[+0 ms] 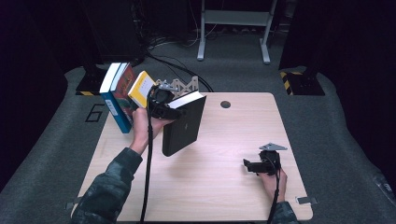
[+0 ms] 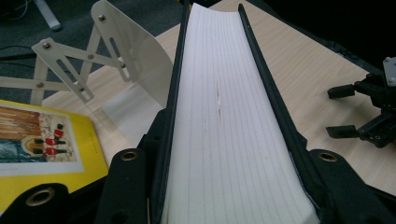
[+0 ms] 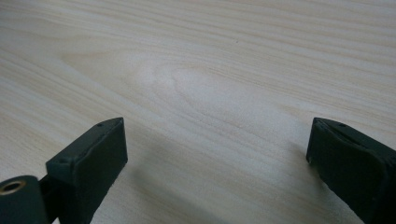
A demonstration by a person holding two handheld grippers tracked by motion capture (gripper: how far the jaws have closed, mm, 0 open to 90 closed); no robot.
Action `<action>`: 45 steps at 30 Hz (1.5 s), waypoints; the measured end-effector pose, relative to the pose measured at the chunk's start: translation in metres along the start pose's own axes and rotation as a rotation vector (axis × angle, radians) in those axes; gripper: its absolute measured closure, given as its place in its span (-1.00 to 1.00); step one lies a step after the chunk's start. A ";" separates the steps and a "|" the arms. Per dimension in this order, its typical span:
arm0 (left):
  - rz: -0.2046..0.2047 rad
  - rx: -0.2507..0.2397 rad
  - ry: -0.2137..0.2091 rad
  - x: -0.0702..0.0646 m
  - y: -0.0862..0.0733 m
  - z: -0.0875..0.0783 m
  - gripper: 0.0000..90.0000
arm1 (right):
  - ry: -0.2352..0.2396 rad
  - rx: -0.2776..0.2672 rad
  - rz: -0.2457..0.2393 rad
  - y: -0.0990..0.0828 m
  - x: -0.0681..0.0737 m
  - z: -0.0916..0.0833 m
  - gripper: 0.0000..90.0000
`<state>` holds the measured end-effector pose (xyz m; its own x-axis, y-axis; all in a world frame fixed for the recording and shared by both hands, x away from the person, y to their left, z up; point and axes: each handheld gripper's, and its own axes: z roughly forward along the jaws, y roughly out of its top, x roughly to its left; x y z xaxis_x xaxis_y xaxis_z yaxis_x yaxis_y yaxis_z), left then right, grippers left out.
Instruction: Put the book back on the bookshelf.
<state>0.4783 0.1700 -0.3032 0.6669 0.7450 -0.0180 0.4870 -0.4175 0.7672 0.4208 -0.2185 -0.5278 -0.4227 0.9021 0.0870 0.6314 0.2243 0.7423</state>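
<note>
A thick black book (image 1: pixel 183 126) hangs tilted over the left half of the wooden table (image 1: pixel 224 186), white page edge up, its lower corner close to the surface. My left gripper (image 1: pixel 163 108) is shut on its top end. In the left gripper view the two black jaws press on both covers, with the white pages (image 2: pixel 224 121) running away between them. Just left of it is a yellow book (image 1: pixel 140 88) (image 2: pixel 42 140). My right gripper (image 1: pixel 250 165) (image 3: pixel 217 154) is low over the right side of the table, open, with bare wood between its jaws.
A blue book (image 1: pixel 116 100) and a red book (image 1: pixel 123 86) lean with the yellow one at the table's back left corner. A beige scissor-type book rack (image 1: pixel 180 86) (image 2: pixel 135 51) stands behind the black book. A round cable hole (image 1: pixel 225 104) is at the back edge.
</note>
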 end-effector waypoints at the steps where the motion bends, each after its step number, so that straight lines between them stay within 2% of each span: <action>1: -0.005 0.002 0.009 0.003 0.001 -0.001 0.18 | -0.001 0.000 0.000 0.000 0.000 0.000 -0.90; 9: -0.050 0.015 0.041 0.026 0.008 0.001 0.17 | -0.005 0.002 0.006 0.000 0.000 0.000 -0.91; 10: -0.065 0.004 0.046 0.028 0.009 0.002 0.17 | -0.004 0.001 0.004 0.000 0.000 0.000 -0.91; 15: -0.082 -0.002 0.062 0.037 0.016 0.006 0.17 | -0.005 0.003 0.003 0.000 0.000 0.000 -0.91; 16: -0.095 -0.012 0.063 0.038 0.018 0.007 0.17 | -0.003 0.002 0.006 0.000 0.000 0.000 -0.91; 23: -0.119 -0.027 0.093 0.047 0.029 0.017 0.17 | 0.000 0.000 0.010 0.000 0.000 0.000 -0.91; 24: -0.127 -0.031 0.100 0.050 0.031 0.020 0.17 | 0.005 -0.002 0.025 0.000 0.000 0.000 -0.91; 29: -0.125 -0.021 0.136 0.054 0.038 0.030 0.17 | 0.007 -0.007 0.022 0.000 -0.001 0.000 -0.91; 45: -0.202 -0.062 0.206 0.067 0.048 0.059 0.17 | 0.012 -0.010 0.026 0.000 -0.002 -0.001 -0.91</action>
<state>0.5798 0.1697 -0.3056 0.4285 0.9022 -0.0487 0.5588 -0.2223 0.7990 0.4208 -0.2202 -0.5277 -0.4137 0.9032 0.1143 0.6357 0.1967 0.7464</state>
